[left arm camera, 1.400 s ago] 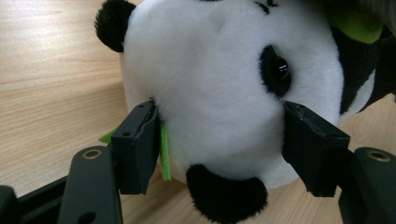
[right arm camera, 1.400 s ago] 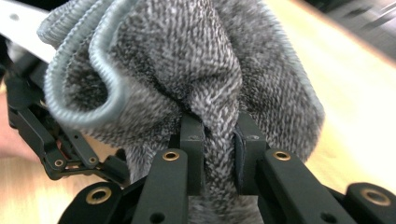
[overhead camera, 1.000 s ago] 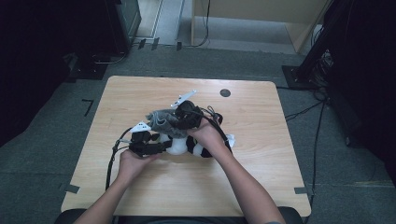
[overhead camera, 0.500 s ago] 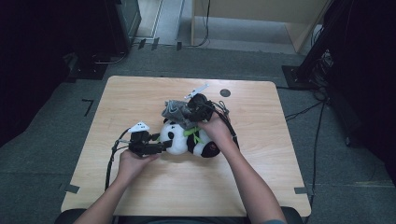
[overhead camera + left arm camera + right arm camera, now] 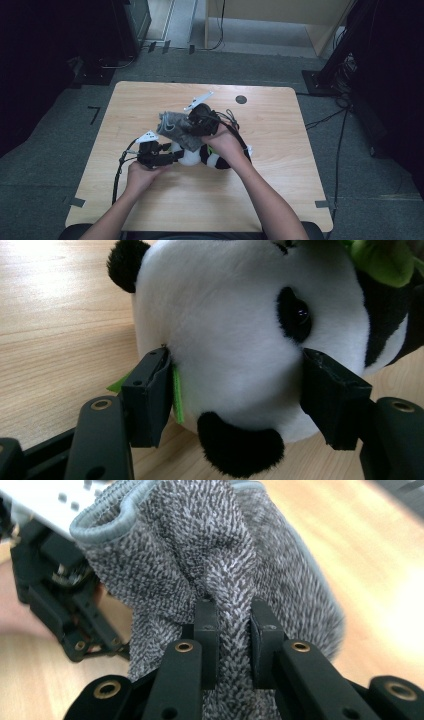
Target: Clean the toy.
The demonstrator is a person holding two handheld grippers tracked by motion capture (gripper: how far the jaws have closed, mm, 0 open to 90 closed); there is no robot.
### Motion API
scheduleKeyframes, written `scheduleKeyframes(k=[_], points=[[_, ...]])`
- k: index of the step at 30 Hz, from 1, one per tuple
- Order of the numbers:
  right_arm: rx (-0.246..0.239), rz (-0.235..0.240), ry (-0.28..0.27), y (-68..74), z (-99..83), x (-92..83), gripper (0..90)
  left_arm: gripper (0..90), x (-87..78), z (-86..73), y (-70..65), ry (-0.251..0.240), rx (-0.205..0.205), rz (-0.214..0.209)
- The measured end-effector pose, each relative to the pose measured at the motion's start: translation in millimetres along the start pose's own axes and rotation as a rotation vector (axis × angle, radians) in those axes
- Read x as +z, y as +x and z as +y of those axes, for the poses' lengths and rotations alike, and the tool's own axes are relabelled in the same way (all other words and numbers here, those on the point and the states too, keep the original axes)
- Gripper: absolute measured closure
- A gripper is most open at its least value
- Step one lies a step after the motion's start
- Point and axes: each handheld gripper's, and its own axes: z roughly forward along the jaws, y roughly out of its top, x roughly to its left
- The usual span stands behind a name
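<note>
Panda plush (image 5: 235, 340) clamped by left gripper (image 5: 240, 395), grey cloth (image 5: 220, 570) pinched by right gripper (image 5: 234, 630).

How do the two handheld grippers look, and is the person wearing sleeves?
Both grippers are black. The left gripper and the right gripper each carry a pale grey three-cornered plate on top, and a black cable trails from each. In the gripper views the jaws are matt black bars with brass-coloured ringed screw holes and blocky pads. No sleeves reach the forearms.

panda's body (image 5: 395, 335) cut off, grey cloth (image 5: 220, 570) edges cropped
</note>
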Motion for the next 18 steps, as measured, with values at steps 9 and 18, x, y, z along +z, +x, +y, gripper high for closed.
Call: scheduleKeyframes(k=[9,18], points=[[0.029,0.011,0.01,-10.9,-11.7,20.9,78.9,35.6,3.0,2.5,-3.8,0.014,0.006,0.039],[0.113,-0.062,0.008,-46.4,-24.1,15.2,78.5,35.7,3.0,4.8,-4.4,0.035,0.022,0.044]])
